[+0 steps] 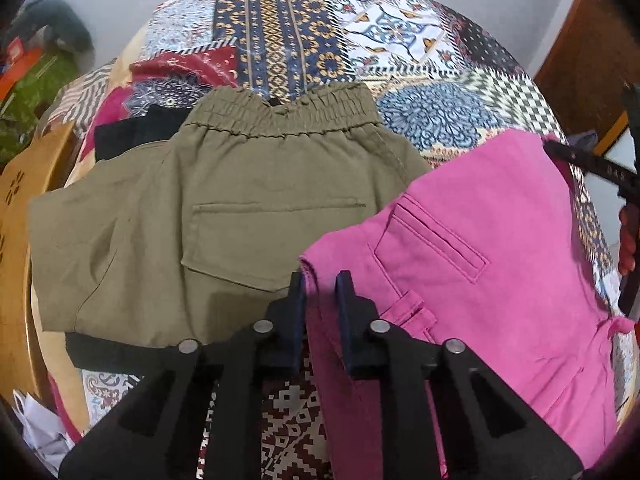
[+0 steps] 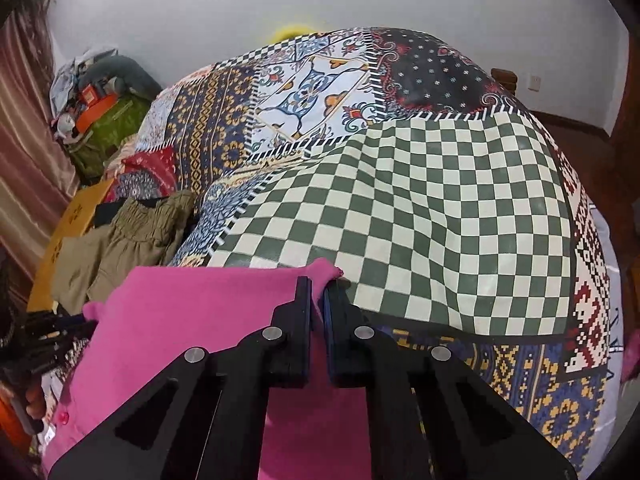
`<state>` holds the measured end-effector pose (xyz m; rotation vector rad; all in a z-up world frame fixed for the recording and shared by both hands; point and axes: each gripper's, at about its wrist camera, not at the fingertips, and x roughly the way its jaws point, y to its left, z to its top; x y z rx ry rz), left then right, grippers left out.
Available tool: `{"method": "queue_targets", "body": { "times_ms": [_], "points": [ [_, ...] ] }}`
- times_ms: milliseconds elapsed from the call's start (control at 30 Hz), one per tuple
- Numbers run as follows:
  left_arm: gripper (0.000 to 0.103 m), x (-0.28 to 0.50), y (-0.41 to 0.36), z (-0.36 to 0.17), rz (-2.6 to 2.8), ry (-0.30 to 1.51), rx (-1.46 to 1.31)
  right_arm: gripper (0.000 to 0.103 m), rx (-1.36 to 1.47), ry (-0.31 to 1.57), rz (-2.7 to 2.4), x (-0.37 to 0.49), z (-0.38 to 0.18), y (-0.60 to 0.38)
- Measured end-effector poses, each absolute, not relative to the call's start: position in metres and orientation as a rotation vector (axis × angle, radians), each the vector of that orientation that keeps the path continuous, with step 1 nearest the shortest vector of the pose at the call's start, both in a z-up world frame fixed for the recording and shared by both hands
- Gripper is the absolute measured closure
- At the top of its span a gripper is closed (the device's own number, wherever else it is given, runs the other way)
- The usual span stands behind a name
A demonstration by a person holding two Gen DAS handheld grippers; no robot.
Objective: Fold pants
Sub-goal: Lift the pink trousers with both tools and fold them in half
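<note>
**Pink pants pinched at two corners over patchwork bedspread**

Left wrist view: folded olive-green cotton pants with elastic waistband (image 1: 224,208) spread on multicoloured patchwork bedspread (image 1: 304,44), black garment (image 1: 128,136) peeking from beneath, just beside the pink pants. Yellow-brown wooden board (image 1: 16,216) at bedspread's left edge. Left gripper (image 1: 320,292) reaching forward low over the bedspread, fingers closed on the near left corner of bright pink cotton pants (image 1: 488,240), welt pocket facing up.

Right wrist view: green-and-cream checkered patch of bedspread (image 2: 440,216) beyond. Right gripper (image 2: 318,296) level, fingers nearly together, clamping the pink pants' (image 2: 200,312) far corner. Olive pants (image 2: 132,240) left of it.
</note>
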<state>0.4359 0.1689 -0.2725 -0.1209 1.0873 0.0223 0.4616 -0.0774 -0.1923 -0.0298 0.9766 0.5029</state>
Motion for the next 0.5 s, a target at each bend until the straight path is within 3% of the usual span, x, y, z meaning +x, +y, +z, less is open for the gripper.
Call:
{"method": "queue_targets", "body": {
  "times_ms": [67,500],
  "points": [
    [0.095,0.433,0.171,-0.267,0.044,1.070,-0.127,0.099,-0.080,0.951,0.495,0.457,-0.186,-0.075],
    [0.096,0.405,0.159,-0.148,0.078,0.819,-0.060,0.100,-0.120,0.663,0.507,0.413,-0.053,-0.083]
  ]
}}
